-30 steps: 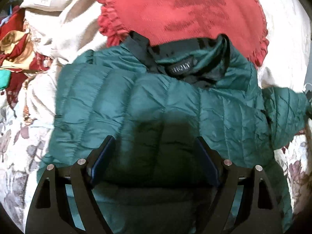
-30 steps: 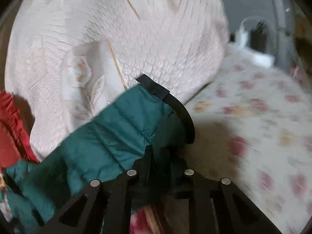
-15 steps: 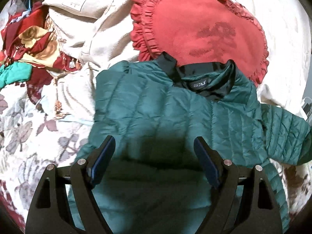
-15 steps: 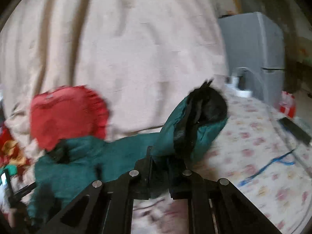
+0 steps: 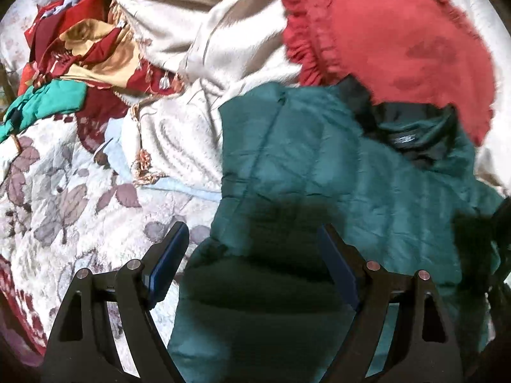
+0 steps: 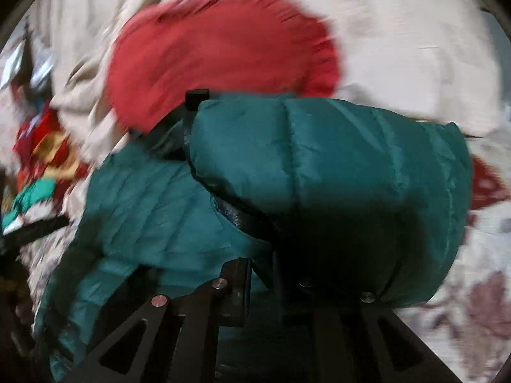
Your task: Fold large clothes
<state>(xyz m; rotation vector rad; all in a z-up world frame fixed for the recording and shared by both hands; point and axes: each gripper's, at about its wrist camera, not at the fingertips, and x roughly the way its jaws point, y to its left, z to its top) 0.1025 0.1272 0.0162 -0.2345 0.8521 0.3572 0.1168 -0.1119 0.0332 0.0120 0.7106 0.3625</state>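
Observation:
A dark green quilted jacket (image 5: 319, 172) lies spread on a floral bedspread (image 5: 64, 210), its black-lined collar toward a red cushion. My left gripper (image 5: 252, 255) is open and empty, hovering over the jacket's lower left part, its left finger above the bedspread. My right gripper (image 6: 265, 274) is shut on the jacket's sleeve (image 6: 335, 166) and holds it folded over the jacket body (image 6: 143, 210). The sleeve drapes over the right gripper's fingers and hides their tips.
A red frilled cushion (image 5: 392, 35) lies just beyond the collar and also shows in the right wrist view (image 6: 217, 54). Cream blankets (image 5: 198, 32) and a heap of red, gold and teal clothes (image 5: 73, 63) lie at the far left.
My right gripper has swung the sleeve from out at the side in over the jacket body. My left gripper has shifted left and back, so its left finger is now off the jacket.

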